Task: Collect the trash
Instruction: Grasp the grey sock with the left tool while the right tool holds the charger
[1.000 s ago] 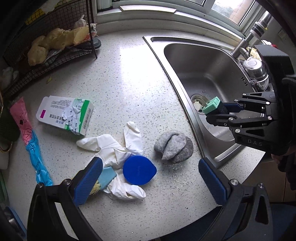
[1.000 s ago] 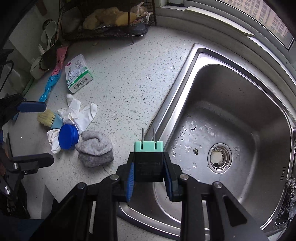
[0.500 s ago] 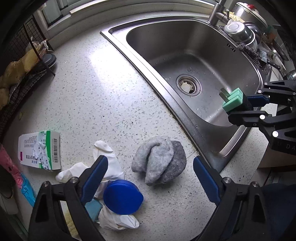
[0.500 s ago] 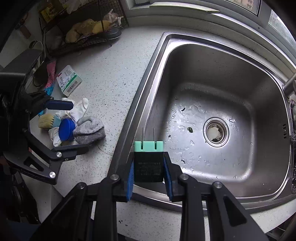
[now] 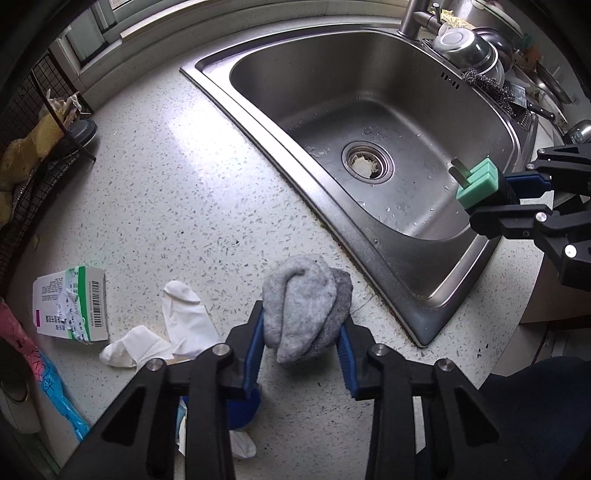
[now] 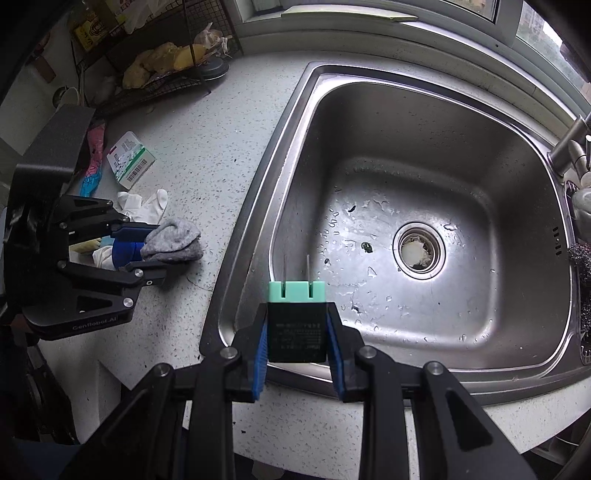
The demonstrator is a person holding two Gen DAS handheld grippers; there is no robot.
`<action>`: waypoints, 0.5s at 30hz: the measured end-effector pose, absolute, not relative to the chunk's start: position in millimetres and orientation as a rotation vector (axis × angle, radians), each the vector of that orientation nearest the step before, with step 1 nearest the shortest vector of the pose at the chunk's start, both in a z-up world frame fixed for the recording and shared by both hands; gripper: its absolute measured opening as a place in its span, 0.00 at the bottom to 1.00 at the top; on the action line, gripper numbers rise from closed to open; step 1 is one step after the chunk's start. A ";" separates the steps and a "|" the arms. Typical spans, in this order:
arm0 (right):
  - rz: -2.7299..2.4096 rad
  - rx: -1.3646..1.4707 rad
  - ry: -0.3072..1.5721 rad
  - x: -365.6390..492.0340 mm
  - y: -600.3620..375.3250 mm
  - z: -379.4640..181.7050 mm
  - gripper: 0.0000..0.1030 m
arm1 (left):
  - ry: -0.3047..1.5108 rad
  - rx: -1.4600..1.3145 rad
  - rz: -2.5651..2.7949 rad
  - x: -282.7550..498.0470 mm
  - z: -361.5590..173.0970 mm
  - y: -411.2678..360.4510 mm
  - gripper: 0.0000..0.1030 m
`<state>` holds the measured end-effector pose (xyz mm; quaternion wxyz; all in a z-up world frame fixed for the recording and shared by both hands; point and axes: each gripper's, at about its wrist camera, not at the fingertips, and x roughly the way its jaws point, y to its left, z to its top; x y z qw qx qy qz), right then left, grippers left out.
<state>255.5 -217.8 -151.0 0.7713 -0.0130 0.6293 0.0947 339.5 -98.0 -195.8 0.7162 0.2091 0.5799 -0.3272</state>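
My left gripper [image 5: 301, 328] has closed on a grey crumpled cloth [image 5: 304, 304] on the speckled counter; it also shows in the right wrist view [image 6: 171, 240]. My right gripper [image 6: 297, 332] is shut on a black and green plug adapter [image 6: 297, 317] with two metal prongs, held over the sink's front edge; the adapter also shows in the left wrist view [image 5: 480, 184]. White rubber gloves [image 5: 177, 332], a blue lid [image 6: 125, 251], a torn green-white carton [image 5: 72, 302] and a pink and blue wrapper [image 5: 40, 373] lie on the counter to the left.
A steel sink [image 6: 424, 92] with food scraps in its drain [image 6: 419, 251] fills the right. A wire rack [image 6: 166, 70] with yellowish items stands at the back left. Bowls and a steel scrubber [image 5: 484, 83] sit beside the tap [image 5: 415, 16].
My left gripper moved forward and right onto the grey cloth and closed from wide open onto it. My right gripper kept hold of the adapter and shifted slightly over the sink's front edge.
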 end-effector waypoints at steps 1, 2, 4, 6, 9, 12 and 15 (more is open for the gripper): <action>0.210 -0.029 1.359 253.7 -217.5 -148.7 0.25 | 1.277 0.456 -0.720 335.4 -190.9 -96.8 0.31; 0.217 -0.033 1.353 251.7 -216.8 -146.1 0.25 | 1.269 0.449 -0.715 331.2 -186.1 -95.5 0.31; 0.232 -0.043 1.338 246.8 -215.3 -140.3 0.25 | 1.254 0.434 -0.707 319.5 -175.3 -97.5 0.30; 0.251 -0.053 1.326 239.7 -214.9 -134.6 0.25 | 1.239 0.421 -0.694 306.3 -165.2 -95.9 0.30; 0.292 -0.071 1.303 225.9 -215.5 -126.9 0.25 | 1.224 0.397 -0.653 285.2 -152.6 -92.3 0.30; 0.350 -0.090 1.291 208.4 -216.2 -122.0 0.25 | 1.223 0.364 -0.603 262.9 -139.9 -85.6 0.30; 0.407 -0.123 1.276 189.7 -217.5 -117.3 0.25 | 1.214 0.334 -0.552 235.1 -129.8 -83.4 0.30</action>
